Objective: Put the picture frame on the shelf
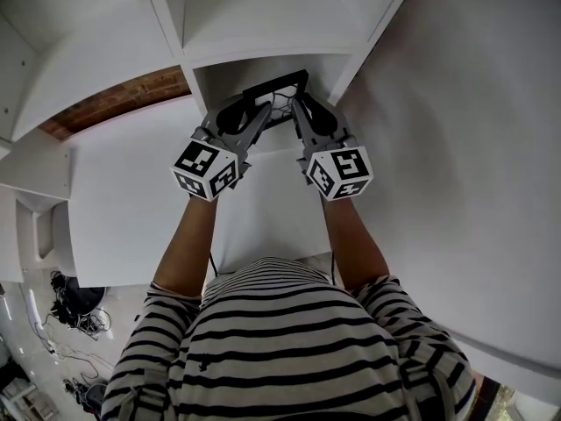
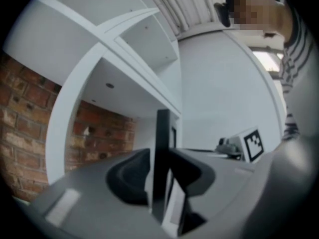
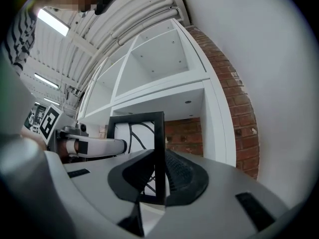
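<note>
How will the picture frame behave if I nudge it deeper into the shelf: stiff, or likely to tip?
Probably stiff: the picture frame looks straight though the right claw clamps just one edge. It stands upright and thin, no prop in view, so a high push could tip it.

Loft-style workroom, white cube shelving (image 3: pixel 159 59), bare brick wall (image 3: pixel 239 118), strip-lit corrugated ceiling (image 3: pixel 52 22)

The person wore a black-and-white striped shirt (image 1: pixel 289 340) with short sleeves (image 1: pixel 162 310). The left gripper (image 2: pixel 160 169) and right gripper (image 3: pixel 159 176) were grey with black pads (image 3: pixel 183 173), each bearing a white cube (image 1: pixel 206 169) of black square markers.
</note>
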